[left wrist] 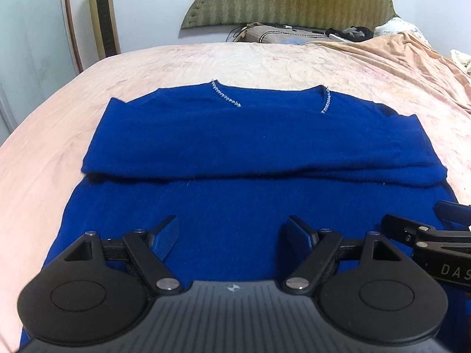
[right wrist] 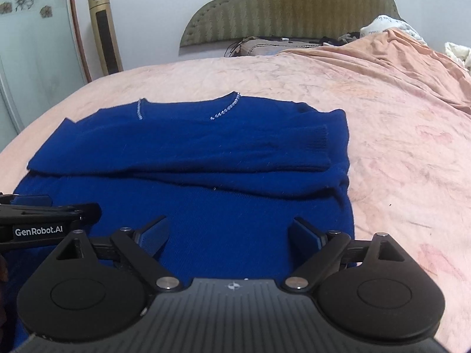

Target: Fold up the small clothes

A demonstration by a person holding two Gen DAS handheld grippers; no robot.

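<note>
The sweater [left wrist: 235, 153] lies flat on the bed [left wrist: 265, 61], straight ahead of and under both grippers, neckline at its far end. Its sleeves are folded across the chest, the cuff [right wrist: 319, 141] ahead and to the right of the right gripper [right wrist: 228, 236]. The left gripper [left wrist: 234, 236] is spread wide with nothing between its pads, only knit below them; the right gripper is likewise spread and empty, just beside the left one.

Judging from this, the next step is probably folding the near hem up over the sleeves. The risks: a pinch that takes only the top layer would drag the front away from the back; uneven lifts would skew the fold; and pushing forward could nudge the loose sleeves out of place, since nothing pins them.
</note>
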